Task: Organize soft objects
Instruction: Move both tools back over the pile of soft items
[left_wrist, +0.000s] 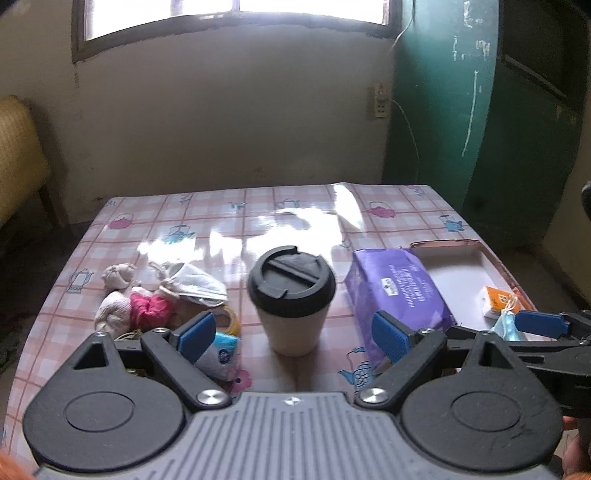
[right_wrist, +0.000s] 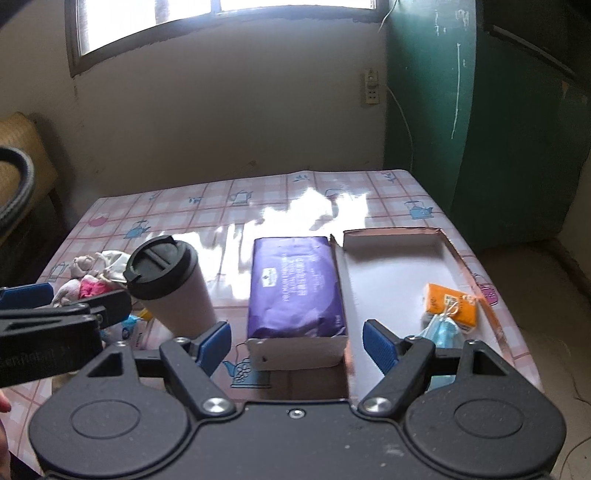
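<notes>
Yellow tape roll (left_wrist: 232, 320) beside cup (left_wrist: 291, 301), left view only.

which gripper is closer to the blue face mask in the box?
Right. The right gripper hangs open at the box's near edge, the blue face mask just beyond its right-hand finger. The left gripper, also open, faces the coffee cup, farther left.
</notes>
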